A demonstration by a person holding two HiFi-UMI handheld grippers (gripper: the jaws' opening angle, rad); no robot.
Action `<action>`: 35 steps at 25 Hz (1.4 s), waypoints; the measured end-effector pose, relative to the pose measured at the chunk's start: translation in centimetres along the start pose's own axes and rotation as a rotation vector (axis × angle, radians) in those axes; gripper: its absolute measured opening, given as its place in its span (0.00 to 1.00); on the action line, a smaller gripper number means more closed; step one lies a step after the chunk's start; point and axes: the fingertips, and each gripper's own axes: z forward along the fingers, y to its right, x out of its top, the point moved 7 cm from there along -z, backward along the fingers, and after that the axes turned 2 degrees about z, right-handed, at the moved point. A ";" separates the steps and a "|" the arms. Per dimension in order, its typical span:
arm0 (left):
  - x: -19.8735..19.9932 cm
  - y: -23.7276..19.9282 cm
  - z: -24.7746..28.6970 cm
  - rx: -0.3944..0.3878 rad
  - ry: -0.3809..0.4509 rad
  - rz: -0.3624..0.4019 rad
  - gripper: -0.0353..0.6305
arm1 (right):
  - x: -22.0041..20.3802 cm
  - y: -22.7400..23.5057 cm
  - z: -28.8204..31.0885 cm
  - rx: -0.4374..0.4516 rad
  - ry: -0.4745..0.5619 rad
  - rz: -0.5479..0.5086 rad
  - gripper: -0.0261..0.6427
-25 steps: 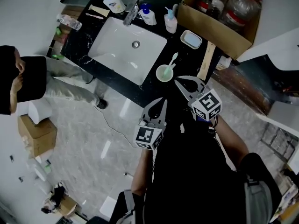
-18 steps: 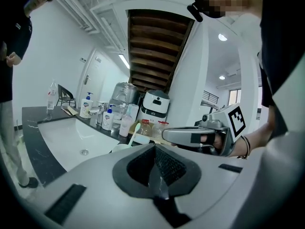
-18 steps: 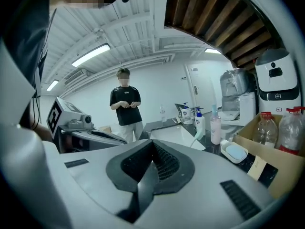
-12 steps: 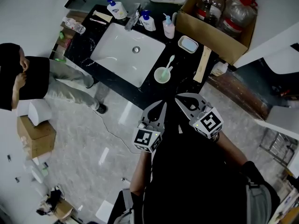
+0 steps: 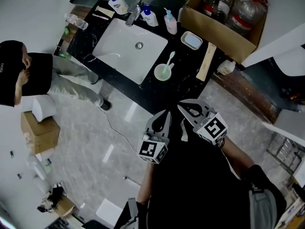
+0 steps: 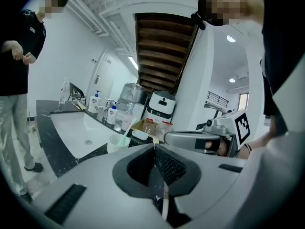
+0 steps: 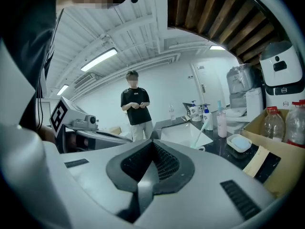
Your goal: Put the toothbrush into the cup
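In the head view, the toothbrush (image 5: 170,61) is seen standing tilted in the pale green cup (image 5: 163,73), which rests on the black desk (image 5: 187,82) just beside the right edge of the white sink (image 5: 127,47); this placement is unchanged from a second ago. The left gripper (image 5: 165,114) and the right gripper (image 5: 181,105) are held side by side over the grey floor, below the desk edge. Both are found farther from the cup than before, the right gripper having been drawn back most. A bystander (image 5: 28,73) is seen at the left, a cardboard box (image 5: 224,25) at the upper right, and a soap dish (image 5: 191,40) between box and sink. In the left gripper view, the left gripper (image 6: 153,148) is shown clenched, its jaws pressed together with nothing between them. The cup (image 6: 116,143) with the toothbrush (image 6: 127,131) is seen well ahead beside the sink (image 6: 78,132), and the right gripper (image 6: 169,137) is seen at the right. In the right gripper view, the right gripper (image 7: 153,142) is likewise shown clenched and empty. The toothbrush (image 7: 202,128) is seen rising beyond the jaws, the bystander (image 7: 136,109) behind the desk, and the left gripper (image 7: 125,139) at the left.
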 end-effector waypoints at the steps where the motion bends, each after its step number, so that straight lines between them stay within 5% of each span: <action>1: -0.2 0.2 -0.3 -0.003 -0.005 0.005 0.07 | 0.0 -0.2 -0.3 -0.005 0.006 0.000 0.06; 9: -0.3 1.1 -4.6 -0.053 0.053 0.043 0.07 | 0.4 -3.5 -1.4 -0.098 0.054 -0.019 0.06; 26: -5.4 4.6 -17.8 -0.174 0.079 0.099 0.07 | -4.4 -19.7 -5.8 -0.171 0.056 -0.001 0.06; 35: -4.9 7.5 -19.6 -0.123 0.125 0.099 0.07 | -4.2 -21.6 -8.7 -0.125 0.052 -0.047 0.06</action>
